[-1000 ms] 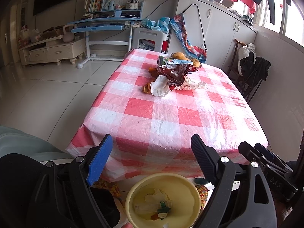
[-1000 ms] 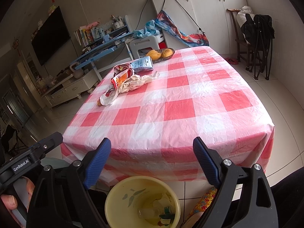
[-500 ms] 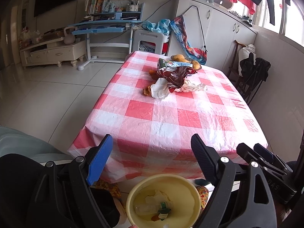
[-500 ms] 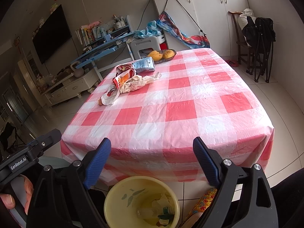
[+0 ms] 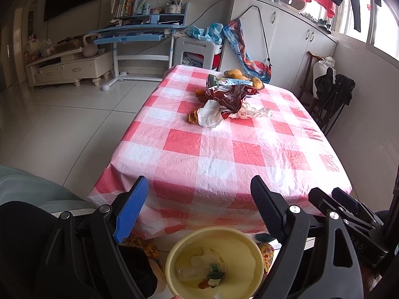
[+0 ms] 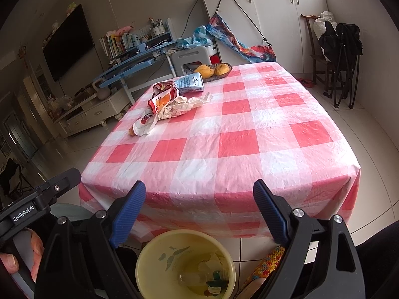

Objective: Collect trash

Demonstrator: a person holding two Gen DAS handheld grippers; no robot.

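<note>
Both grippers poised at the near edge of the table (image 5: 219,154), aimed down across the red-and-white checked tablecloth (image 6: 237,134). Left gripper (image 5: 197,214) spread wide, nothing between the pads, blue pad on one finger and black ribbed pad on the other. Right gripper (image 6: 199,211) likewise released, jaws apart and empty, hanging over the cloth's front drape.

Out on the far half of the table, well apart from either gripper: the trash pile. Crumpled red snack wrapper (image 5: 232,97) on top, white crumpled paper (image 5: 209,117) just beside it toward the near side, more creased paper wrapper (image 6: 179,107) spreading to the right, a blue-white pouch (image 6: 190,83) lying behind. Beyond that, a shallow basket of yellow fruit (image 6: 214,71) near the far edge.

Directly below the jaws, on the floor in front of the table: a yellow bin (image 5: 214,261), already carrying a clear plastic bottle with a green cap (image 5: 199,270) plus scraps of paper. Same bin low in the right wrist view, rim just under the fingers.

At the left edge of the right wrist view, a hand (image 6: 17,254) on the other gripper's handle.
</note>
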